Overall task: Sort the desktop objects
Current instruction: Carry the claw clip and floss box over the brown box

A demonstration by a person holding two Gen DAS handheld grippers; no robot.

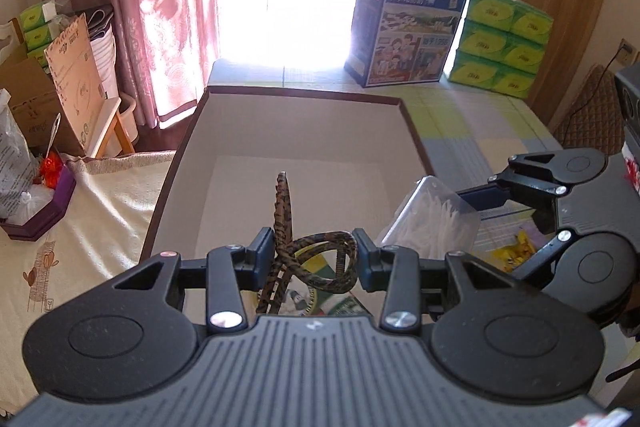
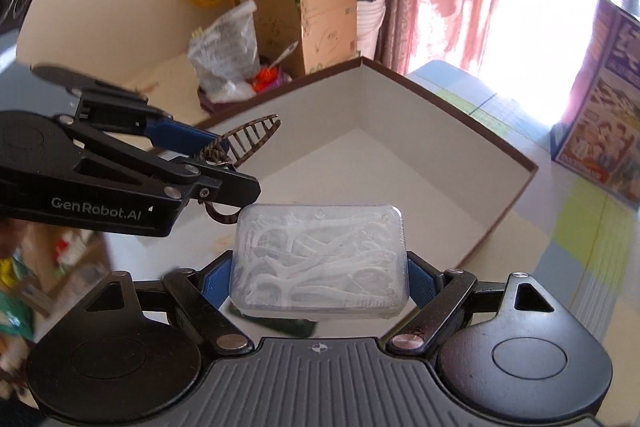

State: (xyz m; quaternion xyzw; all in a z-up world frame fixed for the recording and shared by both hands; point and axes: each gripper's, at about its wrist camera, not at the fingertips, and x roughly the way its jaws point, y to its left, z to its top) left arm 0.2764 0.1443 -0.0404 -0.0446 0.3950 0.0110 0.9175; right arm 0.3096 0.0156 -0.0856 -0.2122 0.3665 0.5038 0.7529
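Note:
My left gripper [image 1: 315, 259] is shut on a leopard-print hair claw clip [image 1: 316, 263], held above the near edge of a large brown-rimmed box [image 1: 304, 95] with a pale inside. The clip's toothed tip also shows in the right wrist view [image 2: 252, 139], by the left gripper [image 2: 224, 167]. My right gripper [image 2: 320, 281] is shut on a clear plastic case of white floss picks [image 2: 320, 259], held over the box [image 2: 500, 155] near its front. In the left wrist view the case [image 1: 432, 223] and right gripper [image 1: 480, 195] sit just to the right.
A blue milk carton box [image 1: 408, 27] and stacked green tissue packs [image 1: 500, 39] stand behind the box on a checked cloth. Cardboard boxes [image 1: 76, 87] and bags crowd the left. Yellow wrapped items [image 1: 516, 255] lie at the right. A purple tray [image 1: 44, 215] sits at the left.

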